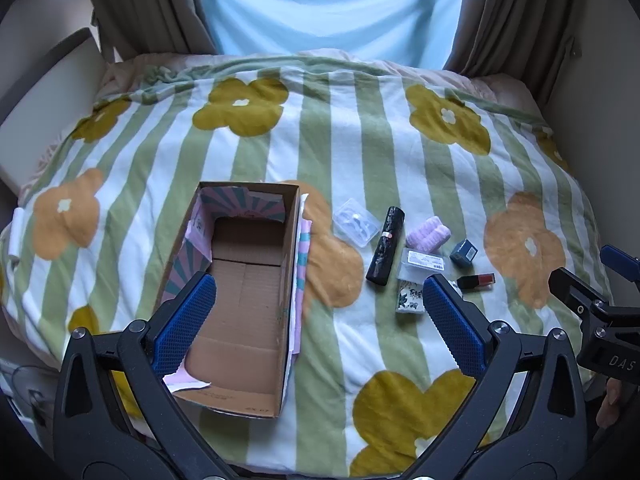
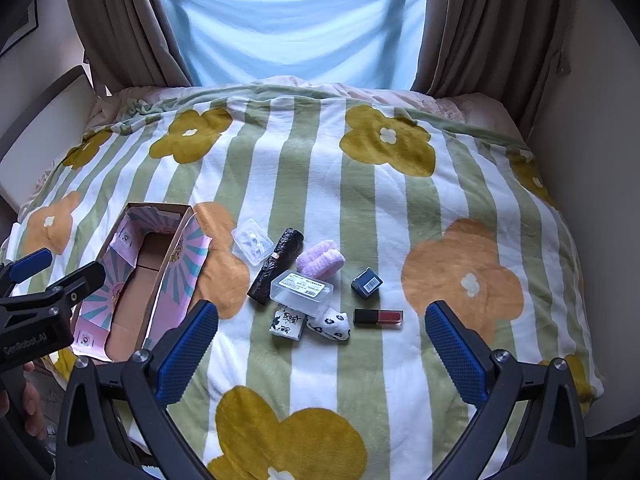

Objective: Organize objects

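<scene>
While both hand-held grippers (image 1: 320, 312) (image 2: 322, 336) hang released, empty, the soft blanket (image 2: 360, 200) may let the lip gloss (image 2: 378, 317) roll from the pads.

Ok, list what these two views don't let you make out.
- Box, left wrist view: near left corner hidden behind a gripper finger.
- White patterned pouch, left wrist view: partly behind the other finger.
- Labels on the clear case, right wrist view: print too small.

Small items (image 2: 308, 280) right of box (image 2: 160, 264)
</scene>
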### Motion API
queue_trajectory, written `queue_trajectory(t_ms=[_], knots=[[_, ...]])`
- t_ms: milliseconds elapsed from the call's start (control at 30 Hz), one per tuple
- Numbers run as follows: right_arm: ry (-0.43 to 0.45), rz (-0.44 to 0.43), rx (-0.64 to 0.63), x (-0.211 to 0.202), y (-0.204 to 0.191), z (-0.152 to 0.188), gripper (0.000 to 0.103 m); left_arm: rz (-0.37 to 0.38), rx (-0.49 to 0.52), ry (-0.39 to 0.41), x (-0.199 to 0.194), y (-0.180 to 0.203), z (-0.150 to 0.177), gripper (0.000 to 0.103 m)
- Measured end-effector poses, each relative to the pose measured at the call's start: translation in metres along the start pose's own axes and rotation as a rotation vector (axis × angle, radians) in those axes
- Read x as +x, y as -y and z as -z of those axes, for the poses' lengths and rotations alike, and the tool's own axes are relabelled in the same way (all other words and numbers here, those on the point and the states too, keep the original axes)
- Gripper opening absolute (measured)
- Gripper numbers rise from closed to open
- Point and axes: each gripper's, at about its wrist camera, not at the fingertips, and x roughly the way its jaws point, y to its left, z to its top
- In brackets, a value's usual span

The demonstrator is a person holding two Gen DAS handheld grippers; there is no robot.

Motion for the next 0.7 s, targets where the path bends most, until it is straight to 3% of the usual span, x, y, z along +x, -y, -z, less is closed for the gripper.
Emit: queue_trajectory(t_ms=[700], knots=[[0.012, -0.003, -0.033, -0.0025, -0.0051, 0.0007, 0.102, 0.017, 0.011, -0.007, 0.0026, -0.0011, -0.0008, 0.102]])
